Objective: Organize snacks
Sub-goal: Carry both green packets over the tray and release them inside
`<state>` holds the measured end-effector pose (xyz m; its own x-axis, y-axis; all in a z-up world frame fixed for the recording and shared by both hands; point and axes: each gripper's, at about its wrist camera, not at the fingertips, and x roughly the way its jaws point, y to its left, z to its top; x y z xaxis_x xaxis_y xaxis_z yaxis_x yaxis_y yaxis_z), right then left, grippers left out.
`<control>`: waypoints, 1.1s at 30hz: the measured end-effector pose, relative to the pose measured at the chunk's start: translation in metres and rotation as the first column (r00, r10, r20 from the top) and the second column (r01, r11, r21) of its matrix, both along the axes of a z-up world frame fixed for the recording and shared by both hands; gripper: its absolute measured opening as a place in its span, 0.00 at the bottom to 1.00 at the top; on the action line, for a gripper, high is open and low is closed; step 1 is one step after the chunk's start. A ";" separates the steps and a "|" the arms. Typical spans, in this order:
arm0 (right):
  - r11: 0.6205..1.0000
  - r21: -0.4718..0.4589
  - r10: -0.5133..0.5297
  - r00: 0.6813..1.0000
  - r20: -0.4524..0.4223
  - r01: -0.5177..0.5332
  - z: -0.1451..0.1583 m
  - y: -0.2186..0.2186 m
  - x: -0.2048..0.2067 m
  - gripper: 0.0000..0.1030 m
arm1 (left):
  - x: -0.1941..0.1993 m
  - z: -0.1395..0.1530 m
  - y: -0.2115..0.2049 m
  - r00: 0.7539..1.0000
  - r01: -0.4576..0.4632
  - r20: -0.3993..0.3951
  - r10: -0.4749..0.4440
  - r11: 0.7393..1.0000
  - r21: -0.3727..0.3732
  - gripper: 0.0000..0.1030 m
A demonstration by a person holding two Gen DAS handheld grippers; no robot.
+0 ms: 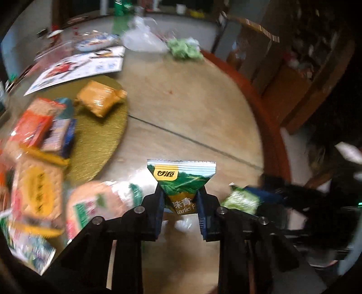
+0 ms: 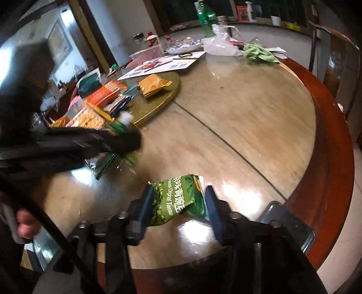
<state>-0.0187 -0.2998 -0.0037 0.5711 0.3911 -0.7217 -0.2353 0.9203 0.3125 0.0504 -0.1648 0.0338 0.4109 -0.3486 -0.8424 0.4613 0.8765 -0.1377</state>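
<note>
My left gripper [image 1: 181, 194] is shut on a green garlic-pea packet [image 1: 181, 178], which stands up between its blue pads just above the round table. In the right wrist view my right gripper [image 2: 178, 205] is shut on a crumpled green original-taste pea packet [image 2: 174, 199], low over the table's near edge. The left gripper [image 2: 131, 144] shows there as a black blur at the left. The right gripper's packet [image 1: 242, 200] also appears at the lower right of the left wrist view. A gold round tray [image 1: 101, 140] holds an orange packet [image 1: 99, 99] and several cracker packs [image 1: 36, 187].
A phone [image 2: 287, 224] lies at the table's near right edge. At the far side are a leaflet [image 2: 163, 64], a plate [image 2: 183, 47], a plastic bag [image 2: 219, 43], a green cloth [image 2: 260, 53] and a green bottle [image 2: 204, 18]. A chair [image 2: 334, 56] stands beyond the red rim [image 2: 328, 126].
</note>
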 end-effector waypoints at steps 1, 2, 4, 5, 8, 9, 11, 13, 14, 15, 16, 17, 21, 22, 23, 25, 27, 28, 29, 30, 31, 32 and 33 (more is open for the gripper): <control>1.000 -0.011 0.007 1.000 -0.001 -0.007 0.001 0.003 -0.001 0.35 | -0.005 0.008 0.008 1.000 -0.019 0.013 0.019 1.000 -0.017 0.26; 0.999 -0.038 0.009 1.000 0.005 -0.009 0.004 0.008 -0.001 0.33 | -0.012 0.015 0.019 0.999 -0.039 0.028 0.039 0.999 -0.028 0.26; 0.998 -0.068 0.011 1.000 0.013 -0.010 0.007 0.014 -0.003 0.30 | -0.026 0.030 0.043 0.995 -0.081 0.052 0.083 0.996 -0.049 0.26; 0.998 -0.069 0.008 1.000 0.012 -0.007 0.008 0.016 -0.003 0.29 | -0.032 0.036 0.056 0.993 -0.100 0.060 0.104 0.993 -0.062 0.26; 1.000 -0.028 0.015 0.999 0.030 -0.014 0.022 0.025 -0.008 0.29 | -0.059 0.057 0.102 0.978 -0.174 0.100 0.183 0.980 -0.094 0.26; 0.999 -0.019 0.026 0.999 0.047 -0.025 0.029 0.033 -0.009 0.29 | -0.070 0.065 0.122 0.971 -0.198 0.114 0.211 0.973 -0.119 0.26; 0.996 0.035 0.083 0.994 0.069 -0.086 0.044 0.055 -0.011 0.29 | -0.093 0.081 0.164 0.949 -0.259 0.141 0.282 0.952 -0.162 0.26; 0.982 0.056 0.173 0.980 0.099 -0.179 0.058 0.091 -0.013 0.29 | -0.110 0.090 0.199 0.918 -0.327 0.177 0.354 0.930 -0.167 0.26; 0.970 0.057 0.229 0.966 0.116 -0.237 0.066 0.116 -0.014 0.29 | -0.118 0.094 0.219 0.898 -0.367 0.194 0.395 0.916 -0.163 0.26; 0.960 0.057 0.264 0.957 0.124 -0.272 0.071 0.132 -0.014 0.29 | -0.125 0.097 0.241 0.870 -0.421 0.207 0.447 0.893 -0.157 0.26; 0.941 0.054 0.324 0.935 0.140 -0.334 0.079 0.161 -0.015 0.29 | -0.131 0.098 0.264 0.842 -0.475 0.210 0.497 0.868 -0.149 0.26; 0.931 0.051 0.352 0.924 0.148 -0.362 0.083 0.177 -0.016 0.29 | -0.135 0.098 0.280 0.821 -0.510 0.210 0.531 0.847 -0.147 0.26; 0.872 0.038 0.475 0.862 0.177 -0.488 0.099 0.257 -0.021 0.29 | -0.147 0.089 0.357 0.702 -0.675 0.193 0.685 0.727 -0.128 0.26; 0.856 0.039 0.502 0.847 0.175 -0.516 0.100 0.277 -0.021 0.29 | -0.151 0.088 0.371 0.679 -0.700 0.191 0.709 0.704 -0.123 0.26; 0.845 0.044 0.520 0.837 0.171 -0.534 0.100 0.290 -0.019 0.29 | -0.154 0.085 0.384 0.659 -0.721 0.185 0.729 0.682 -0.122 0.26; 0.825 0.044 0.552 0.821 0.149 -0.563 0.098 0.322 -0.019 0.29 | -0.159 0.079 0.405 0.638 -0.742 0.158 0.754 0.656 -0.135 0.26; 0.814 0.033 0.571 0.809 0.138 -0.580 0.095 0.346 -0.019 0.29 | -0.160 0.076 0.417 0.631 -0.750 0.143 0.763 0.647 -0.138 0.26; 0.810 0.024 0.578 0.806 0.130 -0.585 0.094 0.358 -0.018 0.29 | -0.160 0.076 0.418 0.632 -0.749 0.144 0.761 0.648 -0.138 0.26; 0.810 0.019 0.580 0.805 0.124 -0.586 0.093 0.365 -0.016 0.29 | -0.162 0.075 0.422 0.635 -0.746 0.145 0.758 0.651 -0.139 0.26; 0.812 0.018 0.578 0.807 0.119 -0.584 0.093 0.373 -0.014 0.29 | -0.160 0.074 0.423 0.640 -0.742 0.145 0.755 0.656 -0.141 0.26; 0.814 0.015 0.576 0.809 0.113 -0.581 0.092 0.381 -0.011 0.29 | -0.156 0.074 0.422 0.647 -0.736 0.146 0.749 0.663 -0.136 0.26; 0.816 0.008 0.573 0.812 0.112 -0.577 0.091 0.386 -0.011 0.30 | -0.152 0.072 0.424 0.654 -0.732 0.148 0.742 0.670 -0.125 0.26; 0.823 -0.004 0.565 0.818 0.110 -0.568 0.090 0.393 -0.010 0.30 | -0.148 0.070 0.424 0.656 -0.732 0.152 0.739 0.672 -0.110 0.26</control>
